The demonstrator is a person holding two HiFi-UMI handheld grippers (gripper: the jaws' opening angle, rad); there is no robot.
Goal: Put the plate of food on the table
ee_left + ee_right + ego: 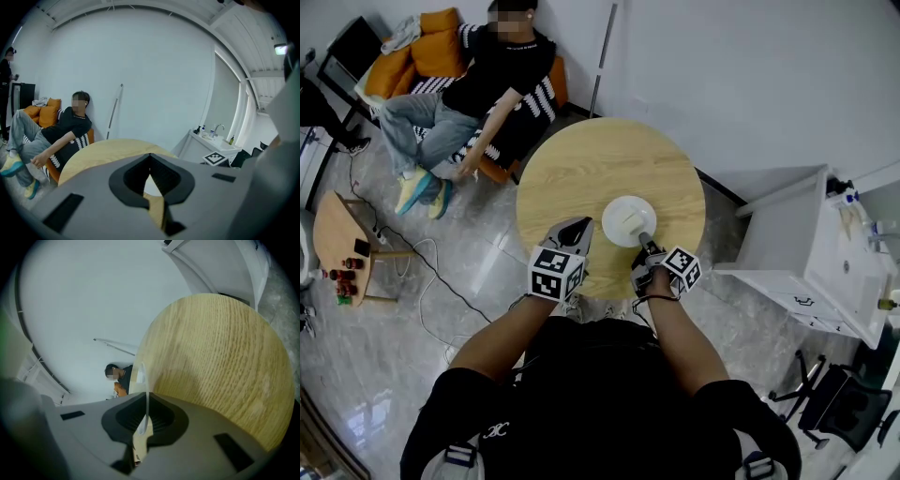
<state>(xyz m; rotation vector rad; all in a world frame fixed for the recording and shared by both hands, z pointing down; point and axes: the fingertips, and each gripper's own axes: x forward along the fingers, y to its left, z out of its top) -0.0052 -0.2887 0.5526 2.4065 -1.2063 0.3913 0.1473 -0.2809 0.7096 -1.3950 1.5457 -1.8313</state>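
While stretched over the round wooden table (581, 169), pinching the rim of the flat white round plate (626, 217) with the right gripper (644, 240), with the left gripper (580, 227) closed, empty

What lies on the plate (628, 220) too small to tell, perhaps pale food, its near rim hidden by the right gripper (646, 242)

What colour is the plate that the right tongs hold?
White. The plate shows best in the head view.
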